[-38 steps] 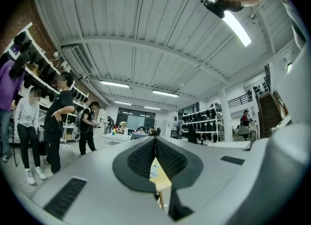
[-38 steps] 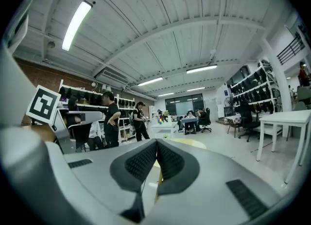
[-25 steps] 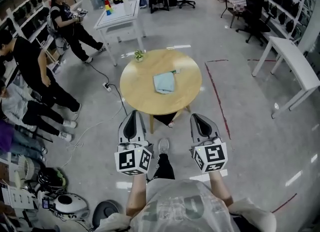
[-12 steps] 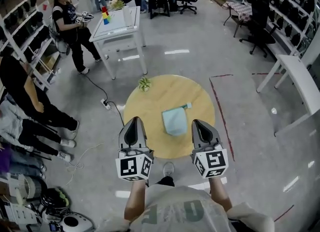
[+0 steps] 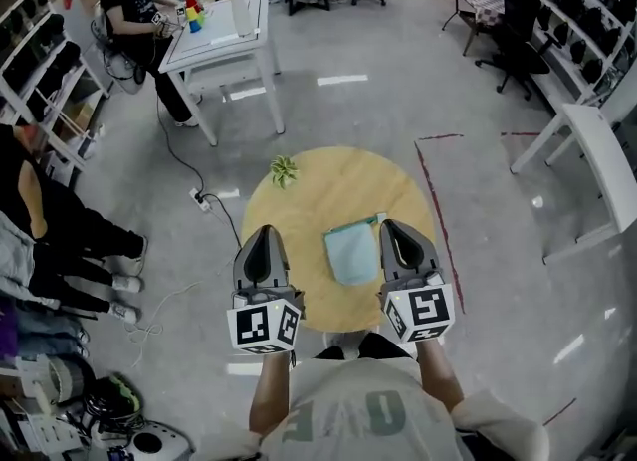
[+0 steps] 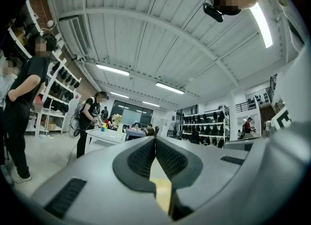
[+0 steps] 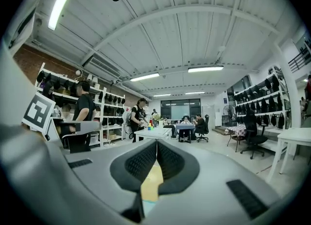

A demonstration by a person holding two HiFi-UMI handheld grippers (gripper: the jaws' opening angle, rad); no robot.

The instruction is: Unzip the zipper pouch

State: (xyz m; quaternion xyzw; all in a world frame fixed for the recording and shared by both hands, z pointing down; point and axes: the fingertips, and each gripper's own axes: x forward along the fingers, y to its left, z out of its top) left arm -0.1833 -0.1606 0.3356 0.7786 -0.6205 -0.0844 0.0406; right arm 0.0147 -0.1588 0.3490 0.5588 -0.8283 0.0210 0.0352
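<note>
A round wooden table [image 5: 299,205] stands on the grey floor. The zipper pouch [image 5: 351,253] is light blue. It lies flat on the table, close to the near edge and a little right of the middle. A small green plant [image 5: 285,170] sits by the far left edge of the table, well apart from the pouch.

The person holds one tool in each hand. The left gripper [image 5: 261,237] shows over the near left edge of the table. The right gripper [image 5: 398,230] shows over the near right edge. From the head view, the pouch lies between the two of them.

The left gripper is clenched, its two jaws pressed together with nothing in them. The right gripper is clenched too, and it holds nothing. Both point out across the room, not down at the pouch.

Farther off stands a white table [image 5: 214,41] with coloured blocks [image 5: 192,13] on it. A person in black [image 5: 131,3] is beside it. A red line [image 5: 435,200] runs along the floor, just right of the round table.
</note>
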